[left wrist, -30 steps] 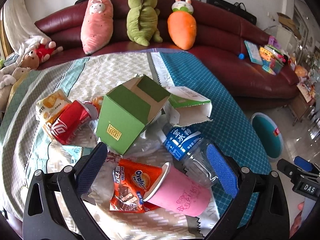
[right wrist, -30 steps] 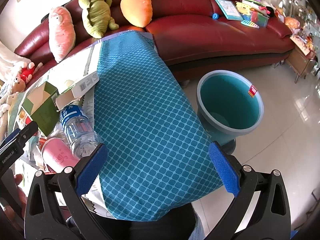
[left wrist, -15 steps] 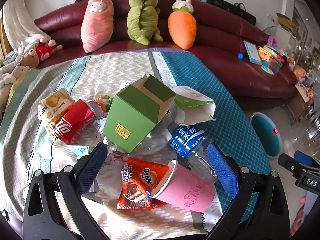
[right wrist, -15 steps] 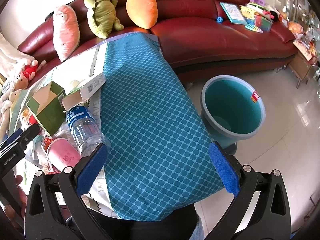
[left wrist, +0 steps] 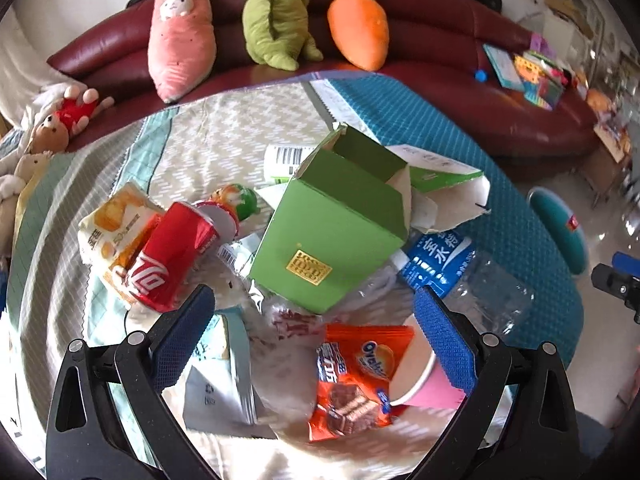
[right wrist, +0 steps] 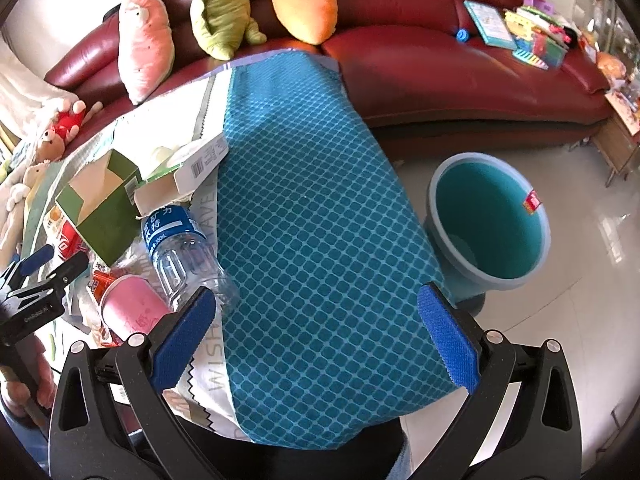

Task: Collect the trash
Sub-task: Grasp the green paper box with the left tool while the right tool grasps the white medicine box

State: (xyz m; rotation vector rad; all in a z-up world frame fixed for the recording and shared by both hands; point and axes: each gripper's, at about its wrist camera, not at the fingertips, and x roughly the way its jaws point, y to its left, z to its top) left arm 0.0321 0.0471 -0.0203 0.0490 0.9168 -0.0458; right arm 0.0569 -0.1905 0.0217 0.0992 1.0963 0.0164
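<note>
Here, lower the wide-open left claw (left wrist: 314, 322) squarely over the orange Ovaltine wrapper (left wrist: 354, 376), clear of the pink paper cup (left wrist: 424, 384). The right claw (right wrist: 316, 334) hangs spread and empty beside the teal bin (right wrist: 488, 216).

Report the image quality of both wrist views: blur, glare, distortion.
Left wrist view: strong fisheye bend, black corners; the Ovaltine packet and the cloth near it are smeared by motion blur, the green box sharper. Right wrist view: same curvature, crisp on the blue tablecloth; sunlight glares off the floor tiles beside the teal bin.
</note>
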